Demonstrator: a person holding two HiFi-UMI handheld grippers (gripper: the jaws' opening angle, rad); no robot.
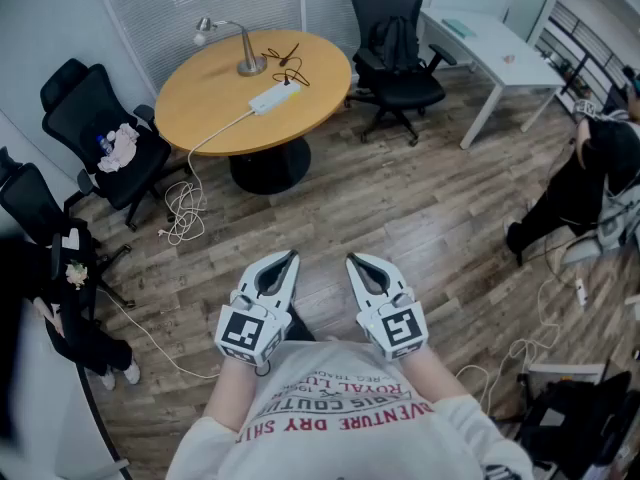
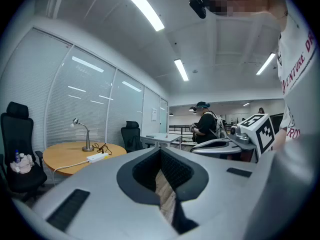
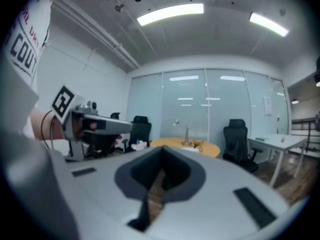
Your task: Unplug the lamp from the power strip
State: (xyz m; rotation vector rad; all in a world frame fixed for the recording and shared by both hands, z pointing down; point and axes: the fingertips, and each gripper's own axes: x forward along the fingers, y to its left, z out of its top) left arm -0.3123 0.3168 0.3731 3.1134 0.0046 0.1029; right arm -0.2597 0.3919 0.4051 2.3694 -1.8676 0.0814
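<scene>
A silver gooseneck lamp [image 1: 240,48] stands on the round wooden table [image 1: 210,108] at the far side of the room. Its black cord [image 1: 287,65] runs to a white power strip [image 1: 273,98] lying on the tabletop. My left gripper [image 1: 287,259] and right gripper [image 1: 353,261] are held side by side close to my body, far from the table, both shut and empty. In the left gripper view, the lamp [image 2: 83,134] and power strip [image 2: 95,157] are small at the left beyond the shut left gripper [image 2: 160,151]. The right gripper view shows the lamp [image 3: 184,132] far ahead above the shut right gripper [image 3: 161,160].
Black office chairs [image 1: 100,133] [image 1: 395,53] stand round the table, one holding a white cloth. A white desk [image 1: 495,53] is at the back right. A person in black [image 1: 590,183] bends at the right edge. The strip's white cable [image 1: 183,208] coils on the wooden floor.
</scene>
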